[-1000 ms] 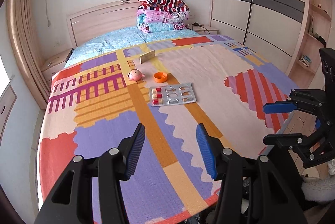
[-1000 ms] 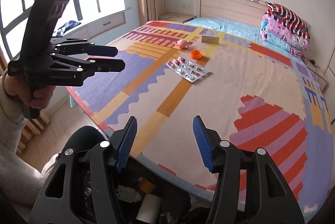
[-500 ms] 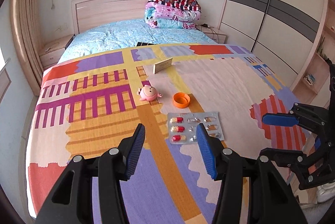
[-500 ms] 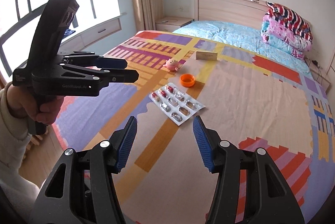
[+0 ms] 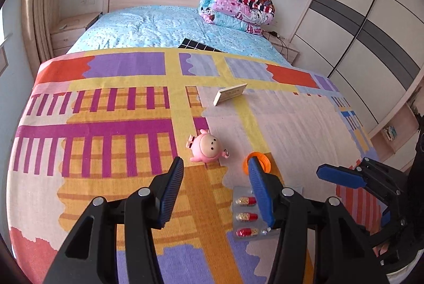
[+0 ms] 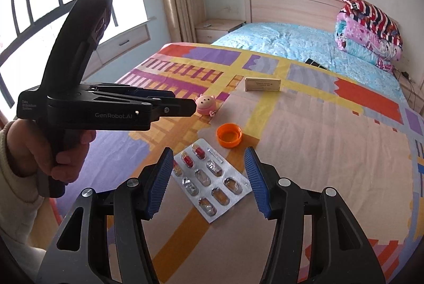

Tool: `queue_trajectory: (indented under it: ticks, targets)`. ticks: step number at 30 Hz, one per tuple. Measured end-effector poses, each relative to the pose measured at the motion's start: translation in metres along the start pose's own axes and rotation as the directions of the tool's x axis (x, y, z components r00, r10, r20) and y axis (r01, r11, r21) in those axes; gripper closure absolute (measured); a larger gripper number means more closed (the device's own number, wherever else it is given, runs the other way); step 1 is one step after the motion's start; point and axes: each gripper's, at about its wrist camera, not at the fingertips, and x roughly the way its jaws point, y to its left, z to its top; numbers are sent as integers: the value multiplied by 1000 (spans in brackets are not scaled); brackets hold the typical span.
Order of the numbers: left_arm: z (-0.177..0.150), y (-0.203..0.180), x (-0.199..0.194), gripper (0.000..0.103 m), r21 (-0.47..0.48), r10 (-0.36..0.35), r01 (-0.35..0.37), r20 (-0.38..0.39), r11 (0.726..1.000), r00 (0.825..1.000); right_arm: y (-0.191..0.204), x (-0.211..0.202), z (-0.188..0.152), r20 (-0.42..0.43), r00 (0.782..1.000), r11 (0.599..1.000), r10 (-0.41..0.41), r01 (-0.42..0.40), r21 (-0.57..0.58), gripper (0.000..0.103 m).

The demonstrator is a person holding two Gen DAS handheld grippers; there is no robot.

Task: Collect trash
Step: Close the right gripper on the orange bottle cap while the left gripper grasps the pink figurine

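Since one second ago: both grippers advanced over the bedspread; blister pack, formerly far ahead, now directly beneath the jaws.

Claw state: left gripper released, jaws parted, nothing between the pads. Right gripper released, jaws parted, hovering above the blister pack without contact.

Task items, right wrist view: blister pack at centre, lying flat, mostly emptied. Orange cap at 12 o'clock from the pack, just beside it, open side up. Small carton further off at 12 o'clock. Pink toy at 11 o'clock, probably not trash.

Probable faults:
- Flat foil on soft fabric: pads likely to pinch cloth or slide off the pack edge.
- Loose capsules possibly spilling if the pack tilts.
- Left gripper close at 10 o'clock from the pack: collision risk if both converge.
- Toy mistaken for trash.

Clearance: open bedspread toward 3 o'clock; bed edge near at 6 and 9 o'clock.
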Motion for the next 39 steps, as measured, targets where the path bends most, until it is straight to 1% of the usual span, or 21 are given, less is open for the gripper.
queue_trajectory:
  ticks: [4, 7, 13, 15, 16, 18, 19, 20, 22, 23, 31, 35, 39]
  targets:
    - [8, 6, 10, 54, -31, 15, -15, -1, 999, 1000, -3, 13, 8, -13, 1000, 1000, -8, 8, -3, 48]
    - [11, 9, 18, 54, -49, 14, -15, -9, 999, 1000, -9, 22, 12, -15, 1000, 1000, -6, 6, 9, 48]
    - [13, 16, 30, 57, -86, -1, -1, -28, 996, 1000, -19, 42, 21, -46, 999, 999, -15, 17, 35, 48]
    - [14, 18, 32, 60, -98, -3, 0, -26, 995, 1000, -20, 47, 22, -56, 998, 999, -11, 13, 41, 48]
    - [14, 20, 34, 63, -108, -5, 2, -29, 994, 1000, -20, 49, 22, -60, 998, 999, -10, 13, 40, 49]
    - [15, 22, 35, 67, -122, -14, 11, -25, 992, 1000, -20, 55, 21, -74, 997, 999, -6, 9, 41, 55]
    - [15, 23, 36, 71, -127, -30, 26, -25, 992, 999, -20, 58, 21, -80, 997, 999, -4, 8, 42, 57]
    - [15, 24, 36, 71, -134, -32, 29, -23, 991, 999, -21, 60, 20, -87, 996, 999, -8, 12, 43, 59]
    - [16, 21, 37, 71, -135, -25, 22, -21, 991, 999, -23, 63, 18, -100, 995, 999, -5, 10, 51, 68]
    - [16, 20, 36, 71, -132, -23, 20, -19, 991, 1000, -24, 63, 18, -102, 995, 998, 1, 5, 56, 73]
    - [14, 14, 19, 72, -120, -28, 29, 9, 992, 1000, -21, 50, 13, -82, 997, 998, 2, 3, 62, 73]
    - [10, 9, 1, 72, -104, -30, 33, 27, 994, 999, -16, 38, 11, -72, 997, 999, -1, 5, 52, 73]
    - [3, -3, -21, 72, -76, -53, 56, 41, 996, 998, -10, 19, 9, -53, 999, 999, 0, 3, 47, 73]
